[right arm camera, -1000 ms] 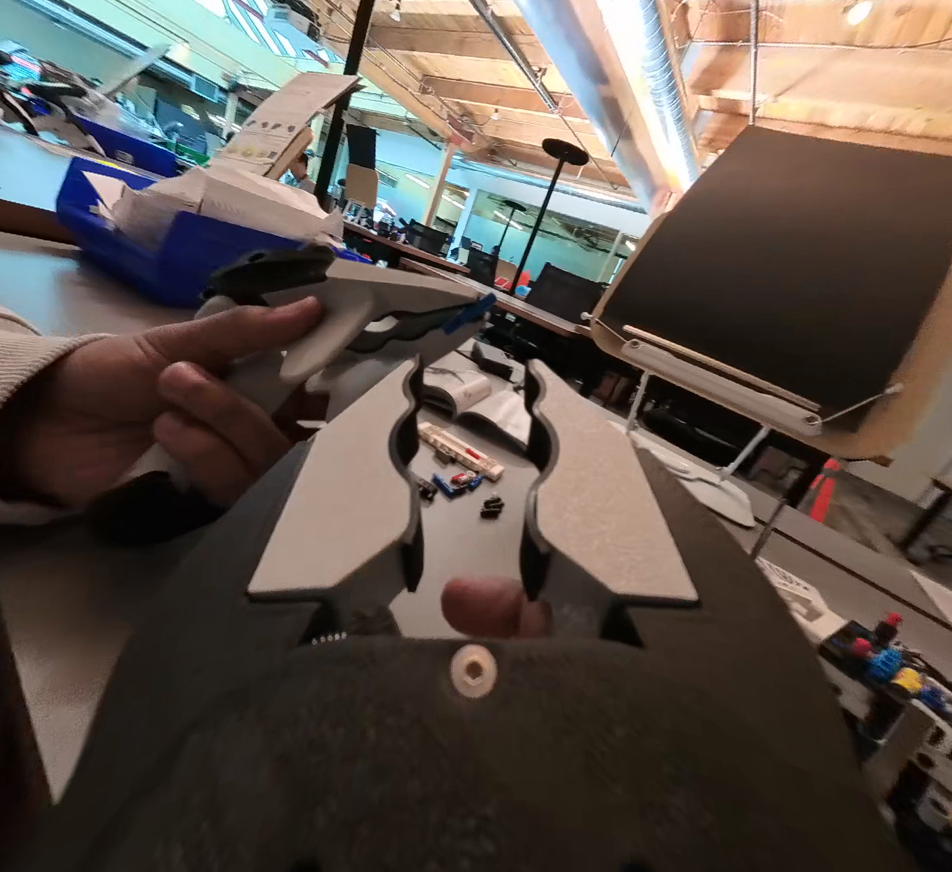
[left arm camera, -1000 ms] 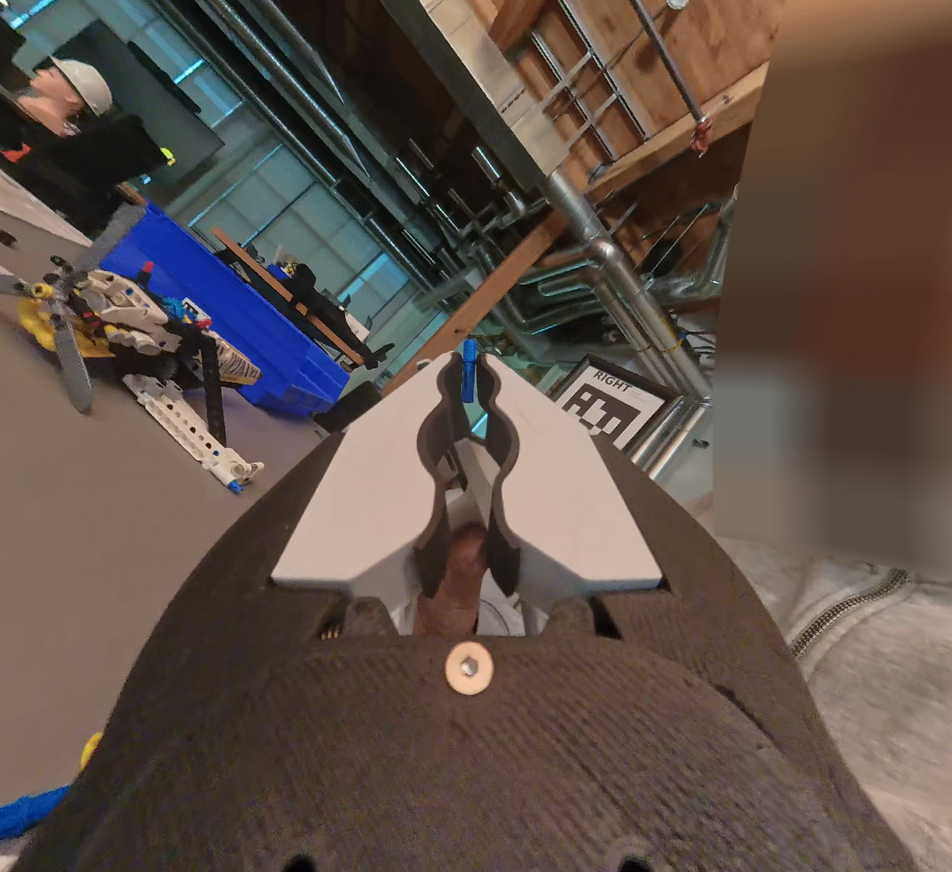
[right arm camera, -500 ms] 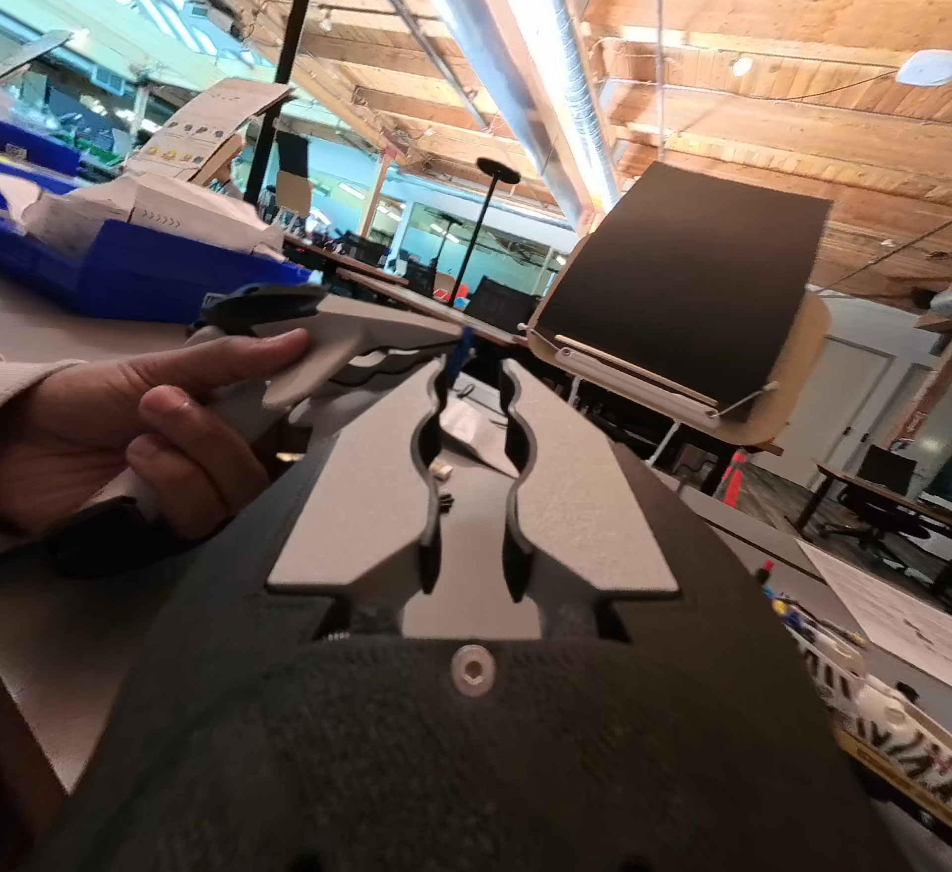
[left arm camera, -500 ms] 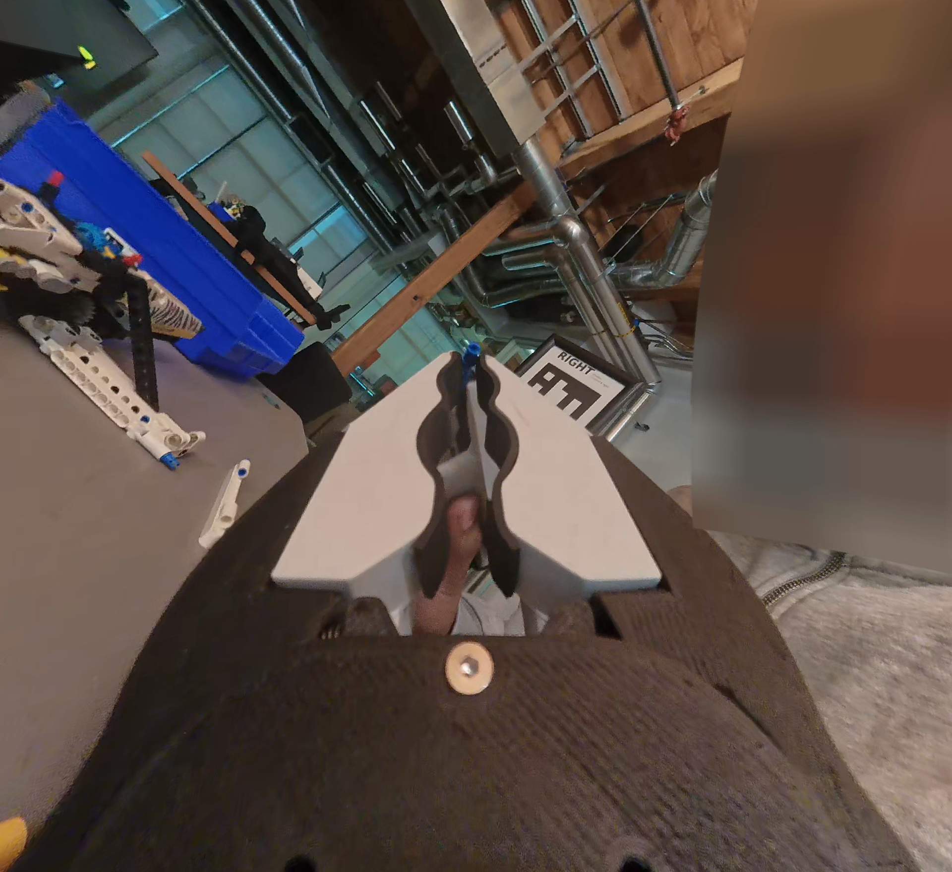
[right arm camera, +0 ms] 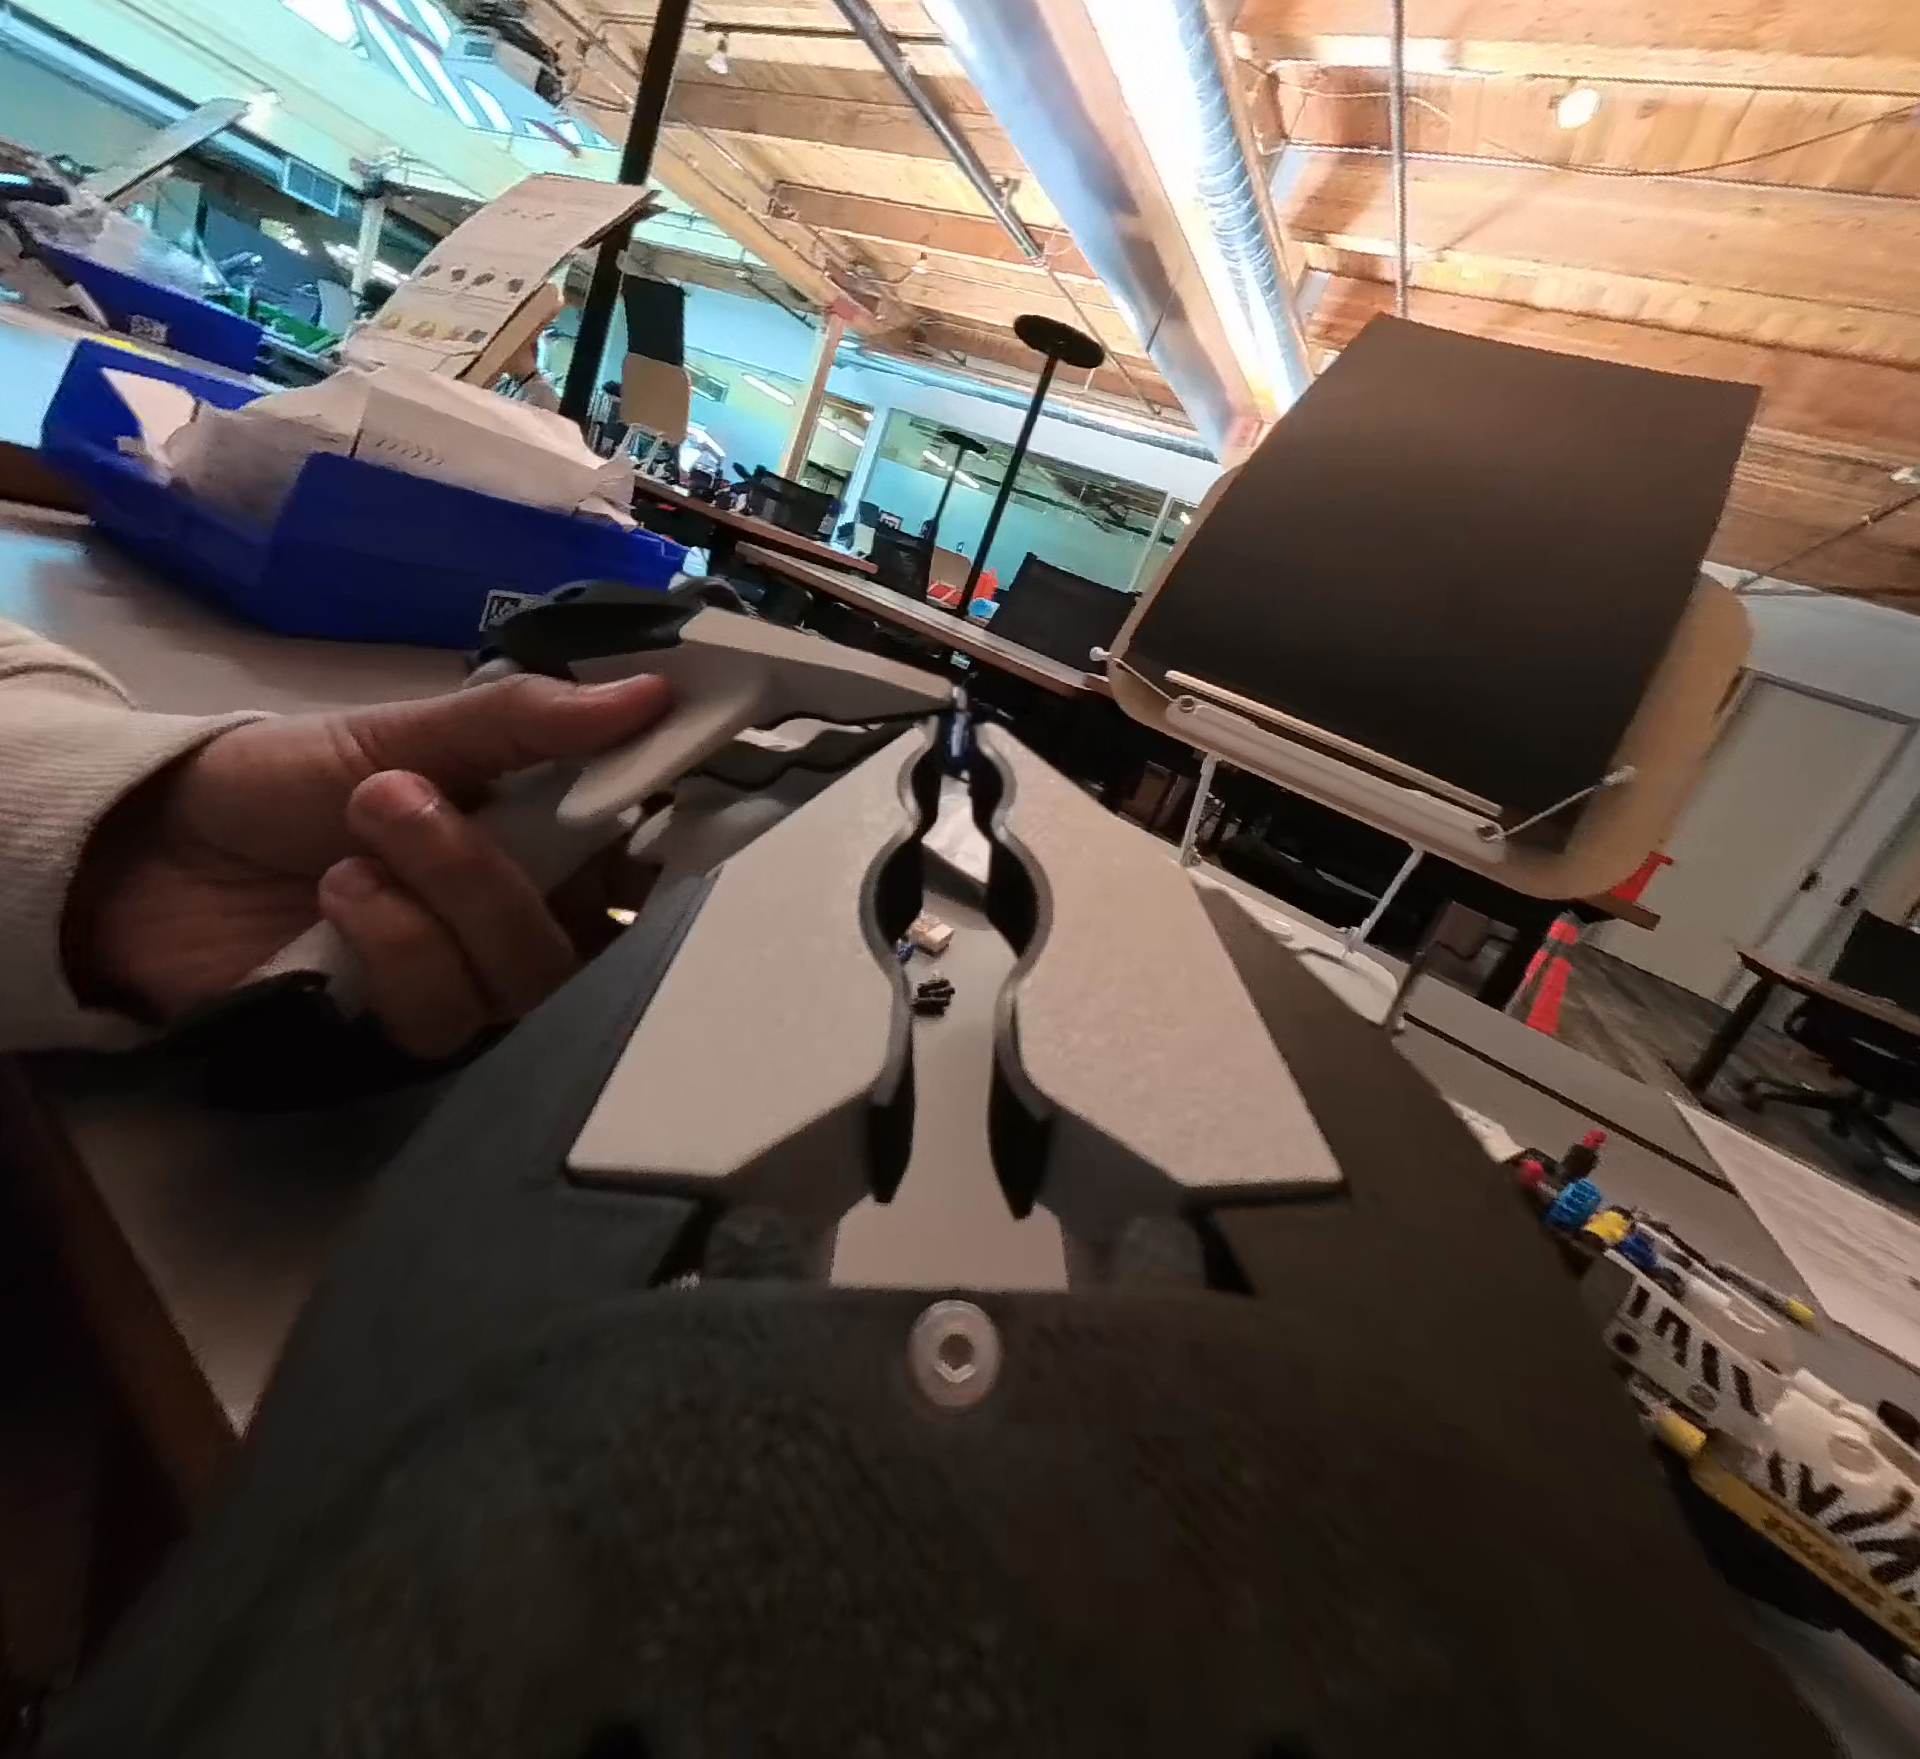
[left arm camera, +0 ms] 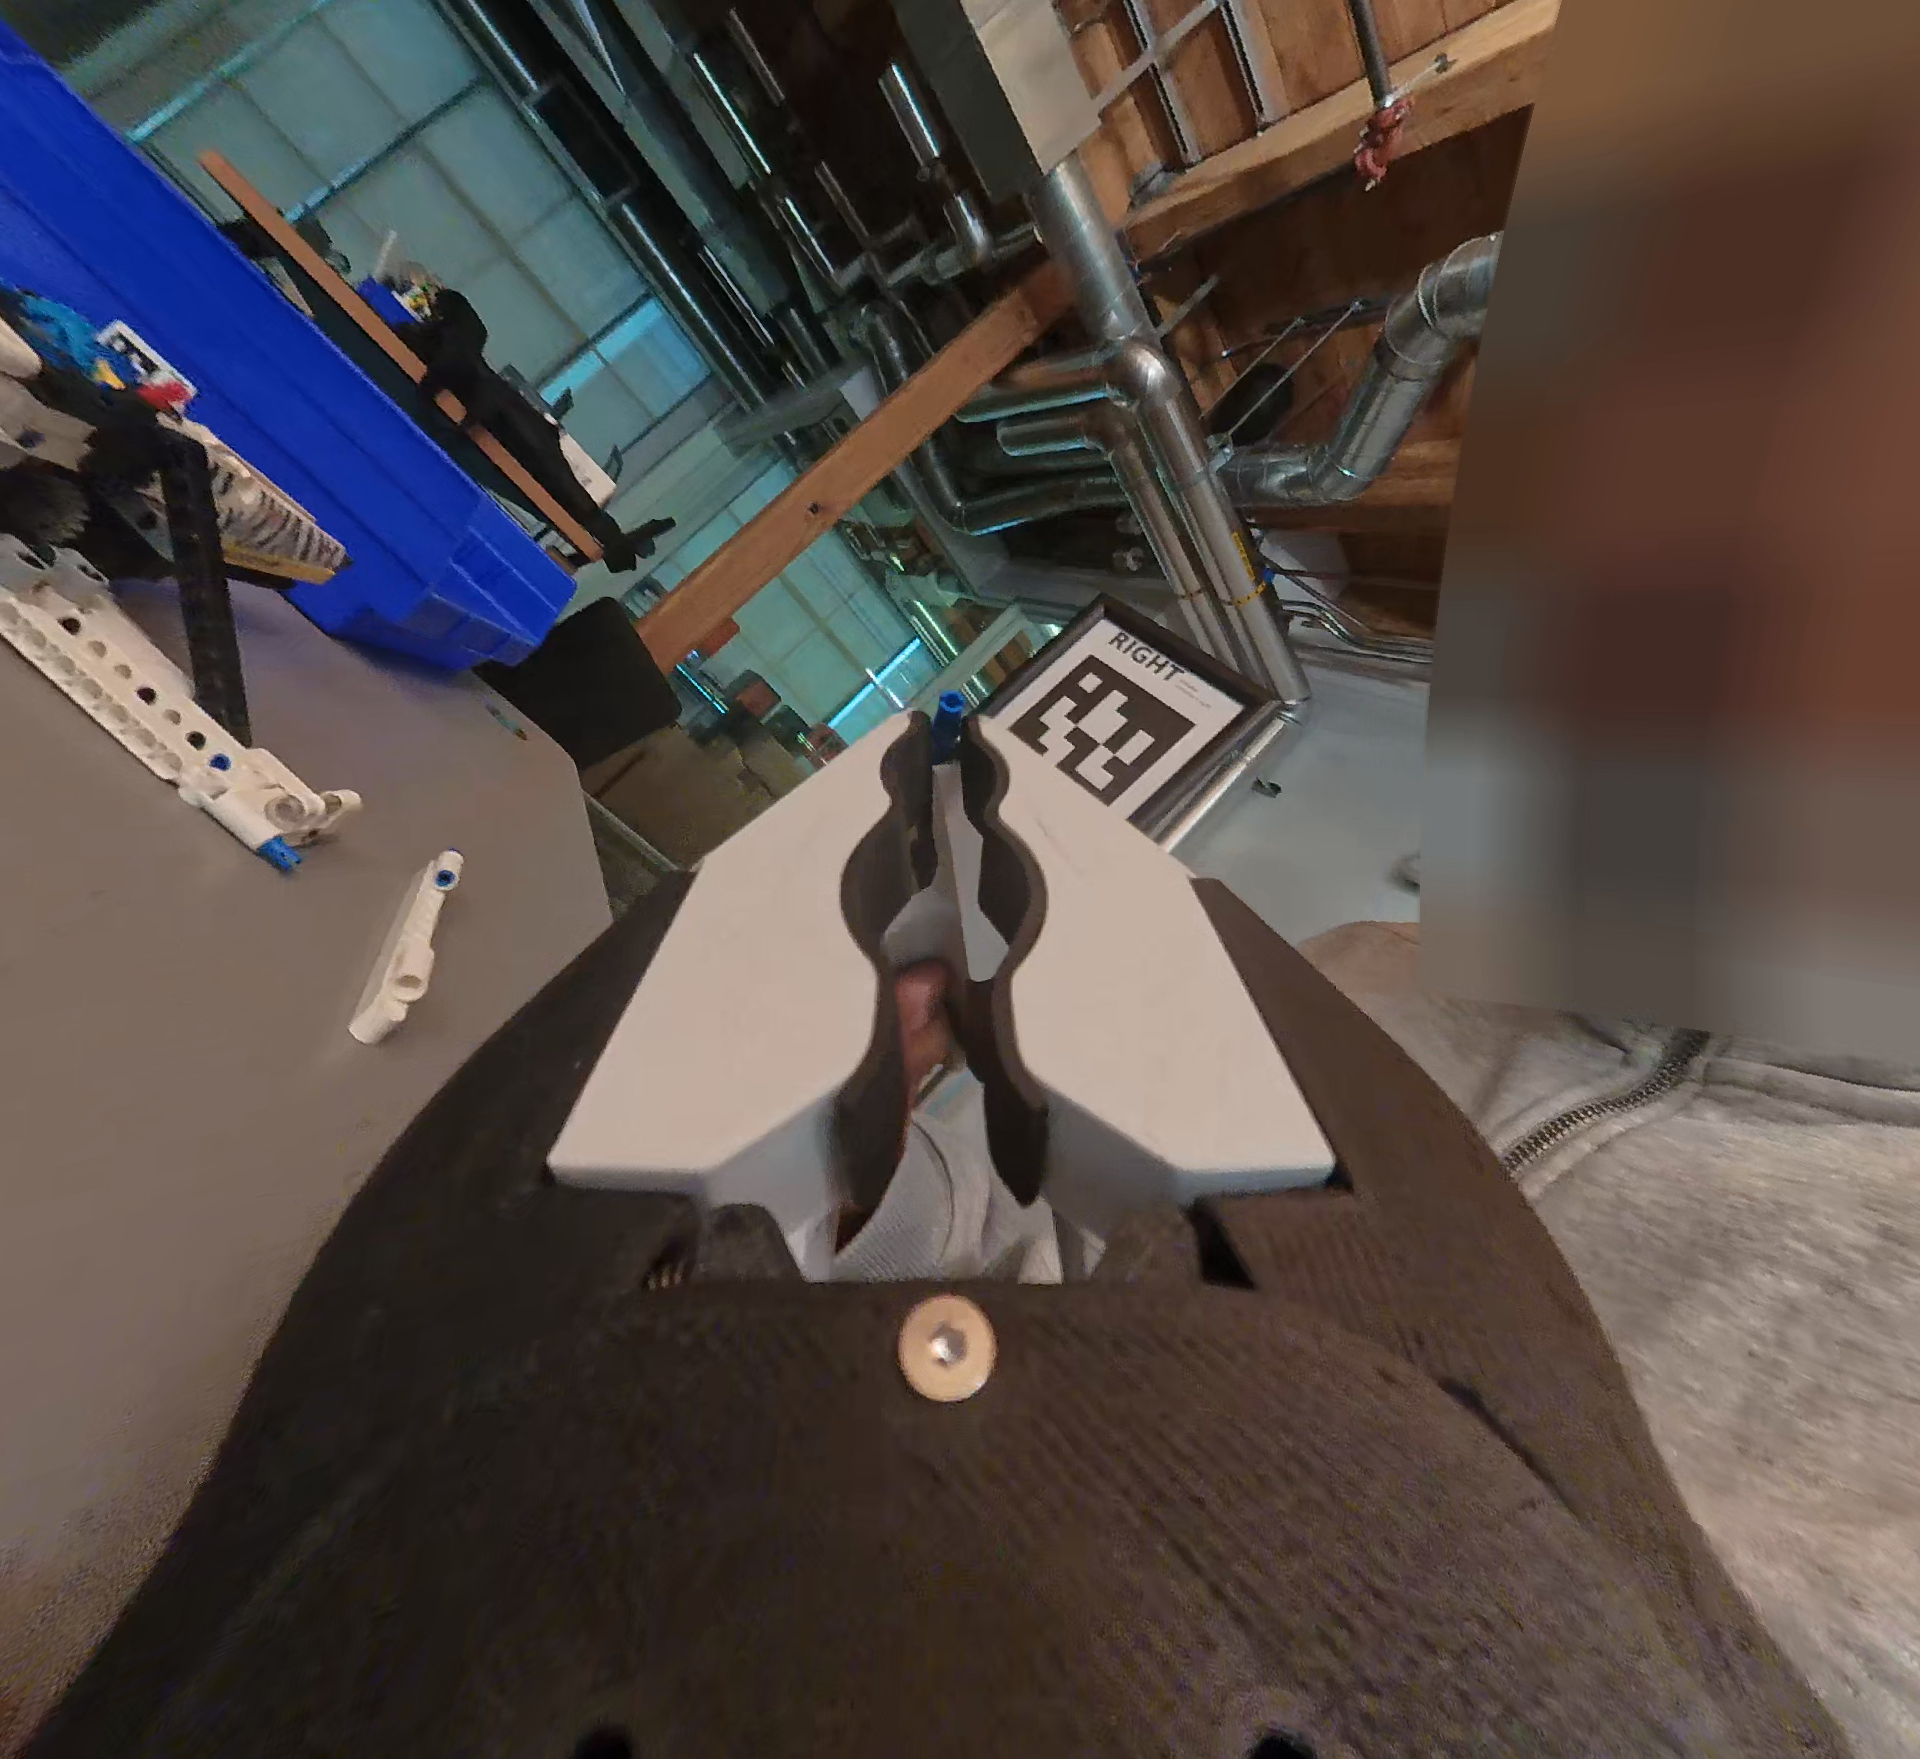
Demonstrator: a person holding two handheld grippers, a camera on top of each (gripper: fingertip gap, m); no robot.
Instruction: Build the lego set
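- Between my left tongs (left arm camera: 943, 741) tips: small blue pin (left arm camera: 945, 710), pinched, its top poking out past the tips.
- My right tongs (right arm camera: 958, 741) are narrowed around the same blue pin, tips right at the left tongs' tips. Can't tell if the right pair really grips it or just brackets it.
- Both pairs are held up off the worktop (left arm camera: 208, 1034); my hand (right arm camera: 343, 836) shows on the left tongs' handle in the right wrist view.
- On the worktop, left wrist view: white holed beam (left arm camera: 156, 722) with a black beam (left arm camera: 208, 608) standing at it, and a loose white connector (left arm camera: 407, 946) lying just beside the beam's end.
- Blue bin (left arm camera: 260, 421) sits behind those parts.
- Right wrist view: zebra-striped lego build (right arm camera: 1745, 1377) low right on the worktop, a few small loose pieces (right arm camera: 930, 966) seen through the right tongs' gap.
- Black board on a stand (right arm camera: 1455, 587) beyond the tips.
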